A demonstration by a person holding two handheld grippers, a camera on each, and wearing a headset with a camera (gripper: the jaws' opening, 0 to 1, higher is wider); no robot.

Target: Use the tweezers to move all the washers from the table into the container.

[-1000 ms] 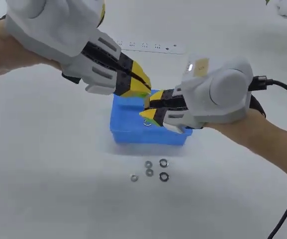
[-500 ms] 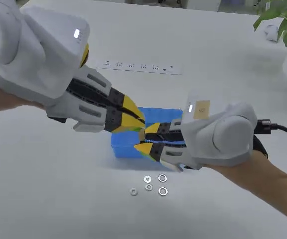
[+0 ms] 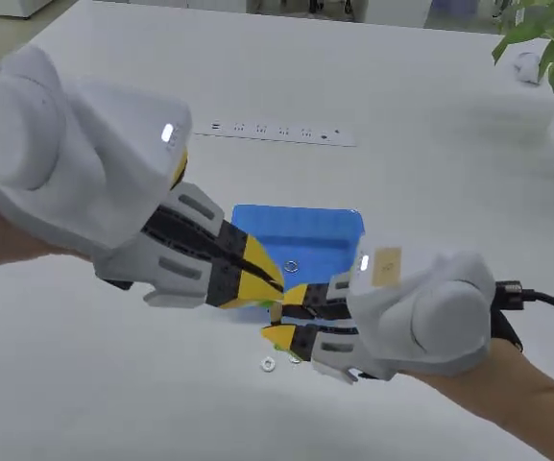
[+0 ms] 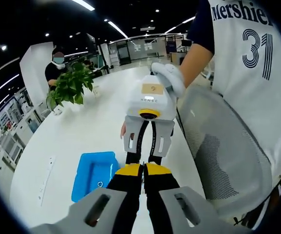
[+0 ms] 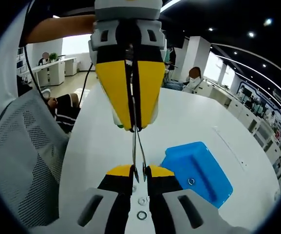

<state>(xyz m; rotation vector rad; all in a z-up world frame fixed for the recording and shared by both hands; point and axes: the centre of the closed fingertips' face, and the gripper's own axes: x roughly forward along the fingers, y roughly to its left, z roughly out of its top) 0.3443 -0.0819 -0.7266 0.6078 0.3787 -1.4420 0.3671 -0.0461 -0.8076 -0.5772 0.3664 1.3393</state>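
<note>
The blue container (image 3: pixel 307 233) lies on the white table with one washer (image 3: pixel 291 267) in it. Just in front of it, my left gripper (image 3: pixel 262 280) and right gripper (image 3: pixel 281 325) meet tip to tip. In the right gripper view thin metal tweezers (image 5: pixel 136 156) run from the left gripper's yellow jaws down into my right gripper (image 5: pixel 139 173), and both are shut on them. Loose washers (image 5: pixel 142 201) lie on the table right under the tips. One washer (image 3: pixel 268 363) peeks out below the right gripper. The left gripper view has the container (image 4: pixel 95 171) to the left of the shut left gripper (image 4: pixel 143 170).
A white power strip (image 3: pixel 277 131) lies beyond the container. A potted plant (image 3: pixel 545 38) stands at the far right, and a black cable (image 3: pixel 545 303) trails from the right gripper. A mesh chair (image 4: pixel 223 156) stands by the table's edge. People sit in the background.
Both grippers have come down from over the container to its near side, just above the loose washers. The head camera has shifted too. Most table washers are now covered by the right gripper.
</note>
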